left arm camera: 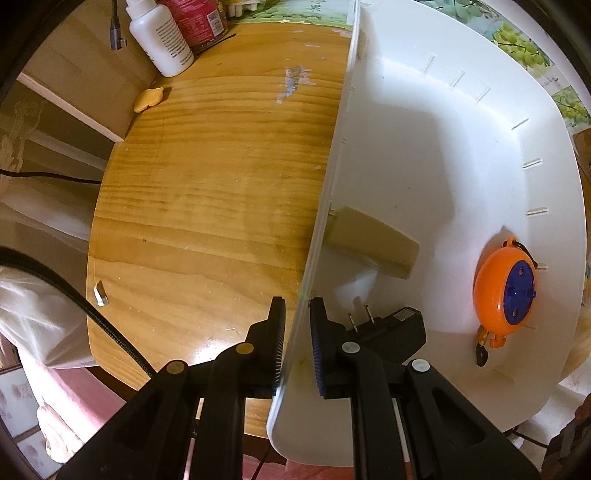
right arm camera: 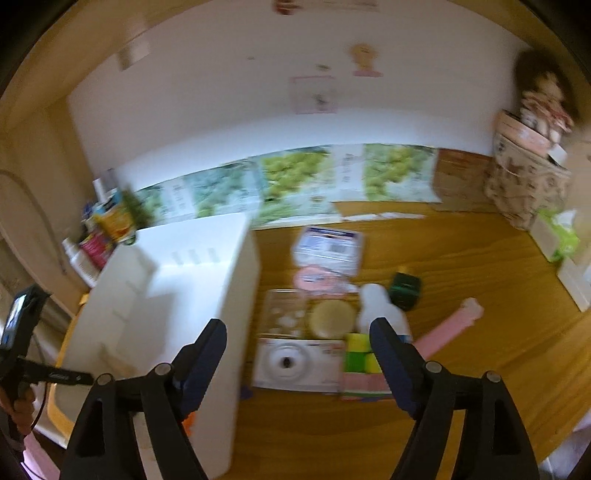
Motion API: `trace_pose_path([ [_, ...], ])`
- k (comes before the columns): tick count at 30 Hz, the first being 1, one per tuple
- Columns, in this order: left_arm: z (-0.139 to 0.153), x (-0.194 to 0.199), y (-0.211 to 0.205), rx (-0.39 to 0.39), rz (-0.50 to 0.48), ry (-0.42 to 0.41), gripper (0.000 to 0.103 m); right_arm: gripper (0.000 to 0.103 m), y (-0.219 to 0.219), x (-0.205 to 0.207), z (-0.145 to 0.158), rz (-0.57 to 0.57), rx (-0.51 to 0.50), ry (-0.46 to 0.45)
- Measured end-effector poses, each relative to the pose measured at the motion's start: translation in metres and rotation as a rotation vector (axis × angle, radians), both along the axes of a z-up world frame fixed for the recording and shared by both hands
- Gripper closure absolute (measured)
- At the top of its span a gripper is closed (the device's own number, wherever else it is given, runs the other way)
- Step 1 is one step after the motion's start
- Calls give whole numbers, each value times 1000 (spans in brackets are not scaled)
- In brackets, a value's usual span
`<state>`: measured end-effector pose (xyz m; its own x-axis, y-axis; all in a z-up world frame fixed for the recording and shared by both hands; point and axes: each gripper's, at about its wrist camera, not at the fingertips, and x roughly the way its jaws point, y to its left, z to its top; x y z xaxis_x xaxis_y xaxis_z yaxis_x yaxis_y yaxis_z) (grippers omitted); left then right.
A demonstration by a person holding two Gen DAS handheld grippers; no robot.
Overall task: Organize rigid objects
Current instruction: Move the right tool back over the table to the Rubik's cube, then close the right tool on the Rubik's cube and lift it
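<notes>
- Your left claw (left arm camera: 297, 321) points down & is clamped on the near wall of the white bin (left arm camera: 461, 177); one finger sits outside, one inside, pads against the thin plastic edge.
- Bin sits on the wooden table (left arm camera: 207, 206), toward its right side in the left wrist view.
- Inside the bin: tan block (left arm camera: 373, 247) against the gripped wall, black plug adapter (left arm camera: 391, 325) just beside your inner finger, orange round reel w/ blue centre (left arm camera: 504, 291) against the opposite wall.
- Your right claw (right arm camera: 299, 332) is empty, jaws wide apart, nothing btwn them; it hangs above the table by the bin's right wall. View is blurred.
- Ahead of the right claw, a cluster of items on the table beside the bin: white flat box w/ round mark (right arm camera: 295, 363), clear plastic case (right arm camera: 286, 314), round tan lid (right arm camera: 332, 317), white bottle (right arm camera: 380, 310), yellow-green blocks (right arm camera: 360, 354), pink stick (right arm camera: 454, 325), dark green small box (right arm camera: 406, 290), blue-white packet (right arm camera: 328, 247).
- Can't tell exactly what most of these are, too blurred.
- Far left of the table: white bottle w/ label (left arm camera: 160, 37), red can (left arm camera: 199, 18), small yellow piece (left arm camera: 147, 99).
- Your left hand (right arm camera: 18, 406) on its handle shows at the left edge of the right wrist view.
</notes>
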<state>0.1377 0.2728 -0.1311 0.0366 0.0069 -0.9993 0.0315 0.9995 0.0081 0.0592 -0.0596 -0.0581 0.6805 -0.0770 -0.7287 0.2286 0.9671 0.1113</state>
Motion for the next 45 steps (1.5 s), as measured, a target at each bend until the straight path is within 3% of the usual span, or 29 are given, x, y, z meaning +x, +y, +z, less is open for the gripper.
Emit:
trace_pose_path([
  [10, 0, -2, 6, 13, 47, -9, 86, 23, -44, 1, -33, -84, 27, 167],
  [17, -1, -3, 9, 26, 101, -7, 83, 23, -58, 8, -63, -53, 84, 307],
  [27, 1, -6, 13, 29, 150, -10, 81, 23, -66, 21, -88, -7, 143, 416],
  [30, 1, -7, 12, 33, 147, -11, 81, 25, -68, 24, -92, 1, 159, 434],
  [34, 1, -7, 12, 34, 146, -10, 81, 39, -66, 25, -94, 15, 185, 448],
  [45, 1, -7, 6, 50, 109, -8, 81, 41, -65, 21, -93, -25, 168, 443],
])
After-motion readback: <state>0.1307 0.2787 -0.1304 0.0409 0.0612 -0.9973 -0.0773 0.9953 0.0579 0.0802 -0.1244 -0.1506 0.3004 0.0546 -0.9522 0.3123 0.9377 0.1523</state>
